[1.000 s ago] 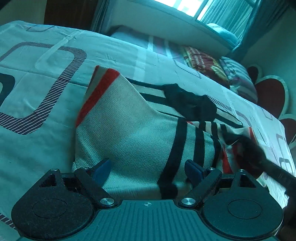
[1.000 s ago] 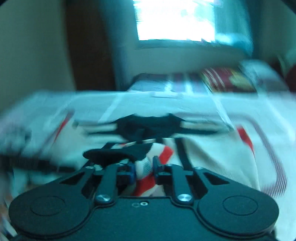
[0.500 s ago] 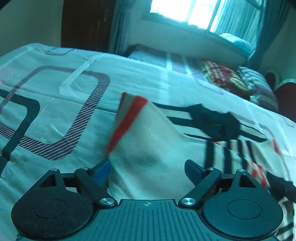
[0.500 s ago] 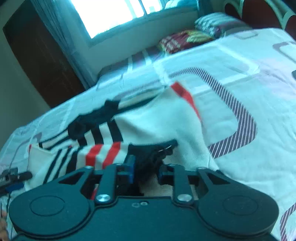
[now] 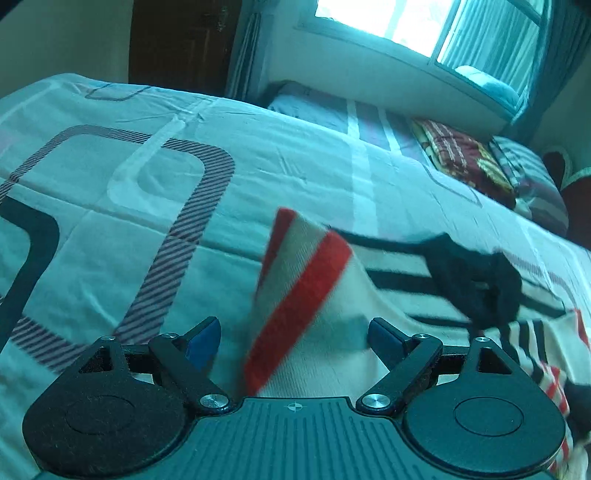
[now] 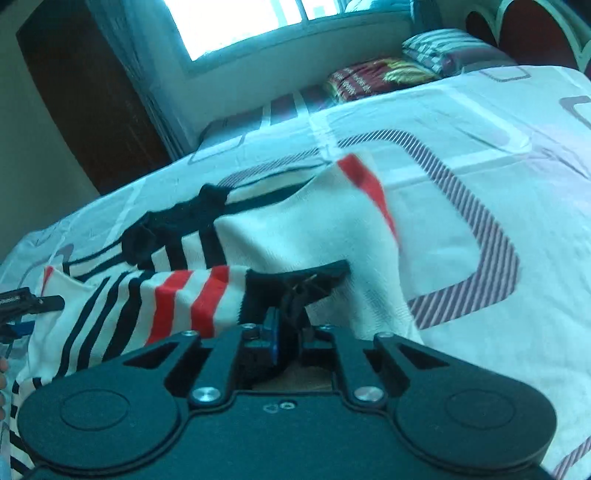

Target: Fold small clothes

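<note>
Currently the left gripper (image 5: 291,334) points down at an angle over the bed, jaws spread wide, blue pads apart. A raised, blurred fold of the sweater (image 5: 332,325) with a red stripe stands between the pads; no pad presses on it as far as the left wrist view shows.

The right gripper (image 6: 291,325) also angles down toward the bed. Its jaws stand narrow and have just been opening. The black cuff (image 6: 295,280) of the sweater sleeve sits between the pads; whether they still pinch it cannot be told from this view. At the left edge of the right wrist view, one finger of the left gripper shows over the striped cloth.

The sweater, cream with black and red stripes, lies partly bunched on the bedsheet (image 6: 461,155), black collar (image 6: 173,221) toward the far side.

Bedsheet: pale, with rounded-rectangle stripe patterns. Folded blankets (image 6: 380,75) stacked at the far end of the bed. Bright window (image 6: 258,22) behind, curtain (image 5: 487,37) at one side, dark wooden door (image 6: 81,107) beside it.
</note>
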{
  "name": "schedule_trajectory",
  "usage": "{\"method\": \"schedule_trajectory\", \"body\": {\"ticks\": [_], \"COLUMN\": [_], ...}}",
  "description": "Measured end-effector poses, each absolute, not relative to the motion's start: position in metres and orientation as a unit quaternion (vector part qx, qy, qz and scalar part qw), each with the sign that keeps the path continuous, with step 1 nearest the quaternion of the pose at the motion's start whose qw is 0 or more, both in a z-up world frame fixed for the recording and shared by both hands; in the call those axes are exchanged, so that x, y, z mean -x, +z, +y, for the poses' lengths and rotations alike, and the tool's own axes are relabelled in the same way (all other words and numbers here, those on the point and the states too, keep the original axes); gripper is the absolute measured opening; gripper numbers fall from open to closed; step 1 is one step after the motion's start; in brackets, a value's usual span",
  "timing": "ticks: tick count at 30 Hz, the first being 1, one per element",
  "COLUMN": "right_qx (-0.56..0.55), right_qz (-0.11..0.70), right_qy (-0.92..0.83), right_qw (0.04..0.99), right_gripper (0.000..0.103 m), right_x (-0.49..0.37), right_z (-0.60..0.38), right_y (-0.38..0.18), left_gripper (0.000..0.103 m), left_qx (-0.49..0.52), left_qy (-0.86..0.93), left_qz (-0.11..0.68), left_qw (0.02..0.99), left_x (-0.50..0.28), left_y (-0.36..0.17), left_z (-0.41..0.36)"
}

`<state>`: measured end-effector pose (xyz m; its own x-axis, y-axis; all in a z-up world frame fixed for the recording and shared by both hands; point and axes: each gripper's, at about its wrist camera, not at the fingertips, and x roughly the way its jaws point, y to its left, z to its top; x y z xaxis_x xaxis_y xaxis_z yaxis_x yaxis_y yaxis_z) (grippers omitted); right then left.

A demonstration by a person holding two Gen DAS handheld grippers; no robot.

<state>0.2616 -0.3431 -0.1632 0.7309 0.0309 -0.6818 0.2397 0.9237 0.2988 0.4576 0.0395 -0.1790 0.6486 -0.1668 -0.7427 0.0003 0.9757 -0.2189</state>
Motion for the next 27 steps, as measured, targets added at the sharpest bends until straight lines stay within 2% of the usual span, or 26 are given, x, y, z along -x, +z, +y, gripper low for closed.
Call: {"method": "schedule_trajectory", "body": {"ticks": [1,3,4,5,6,7,8,10,12,13,15,18,19,20,21,22,23,25,27], "right_qx": [-0.194,-0.192,-0.188,-0.186,-0.187,-0.188,-0.183,-0.148,-0.111,-0.114,-0.115,-0.125,-0.127,-0.123,-0.12,-0.119,-0.118,-0.109,-0.108], "right_qz": [0.356,0.362,0.367,0.368,0.365,0.359,0.348,0.323,0.33,0.355,0.355,0.359,0.356,0.348,0.337,0.327,0.319,0.312,0.316], "right_qy": [-0.055,-0.044,-0.041,-0.042,-0.043,-0.044,-0.044,-0.048,-0.071,-0.08,-0.08,-0.078,-0.081,-0.088,-0.096,-0.098,-0.095,-0.073,-0.046], "right_qw": [0.912,0.911,0.91,0.91,0.911,0.913,0.918,0.933,0.935,0.924,0.924,0.922,0.922,0.925,0.929,0.933,0.936,0.941,0.941], "right_gripper": [0.025,0.021,0.015,0.011,0.009,0.008,0.008,0.007,0.007,0.007,0.007,0.01,0.017,0.025,0.026,0.027,0.028,0.028,0.028], "right_x": [-0.261,-0.265,-0.268,-0.269,-0.269,-0.27,-0.269,-0.267,-0.271,-0.276,-0.275,-0.274,-0.271,-0.266,-0.261,-0.256,-0.253,-0.253,-0.257], "right_z": [-0.346,-0.345,-0.342,-0.339,-0.339,-0.339,-0.337,-0.33,-0.329,-0.333,-0.334,-0.334,-0.335,-0.336,-0.336,-0.335,-0.334,-0.326,-0.317], "right_y": [-0.161,-0.161,-0.163,-0.167,-0.167,-0.166,-0.161,-0.149,-0.154,-0.166,-0.174,-0.166,-0.162,-0.157,-0.151,-0.145,-0.14,-0.133,-0.133], "left_gripper": [0.087,0.086,0.069,0.046,0.043,0.029,0.023,0.016,0.015,0.015,0.015,0.015,0.019,0.032,0.045,0.076,0.089,0.089,0.089], "left_qx": [0.106,0.114,0.117,0.114,0.12,0.13,0.13,0.114,0.113,0.119,0.114,0.1,0.101,0.096,0.086,0.072,0.058,0.031,0.018], "left_qy": [-0.05,-0.058,-0.059,-0.057,-0.058,-0.057,-0.056,-0.047,-0.028,-0.023,-0.02,-0.012,-0.011,-0.009,-0.011,-0.016,-0.02,-0.037,-0.065], "left_qz": [0.415,0.412,0.409,0.408,0.407,0.405,0.402,0.389,0.389,0.388,0.384,0.378,0.373,0.367,0.36,0.352,0.336,0.312,0.325], "left_qw": [0.902,0.902,0.903,0.904,0.904,0.903,0.905,0.913,0.914,0.914,0.916,0.92,0.922,0.925,0.929,0.933,0.94,0.949,0.943], "left_x": [-0.462,-0.469,-0.471,-0.474,-0.475,-0.476,-0.476,-0.476,-0.48,-0.483,-0.484,-0.48,-0.473,-0.466,-0.456,-0.444,-0.43,-0.4,-0.381], "left_y": [-0.18,-0.182,-0.183,-0.183,-0.183,-0.183,-0.181,-0.178,-0.184,-0.188,-0.188,-0.179,-0.172,-0.166,-0.159,-0.152,-0.146,-0.135,-0.135], "left_z": [0.041,0.043,0.043,0.042,0.043,0.044,0.043,0.041,0.045,0.047,0.046,0.041,0.042,0.041,0.039,0.038,0.036,0.029,0.019]}}
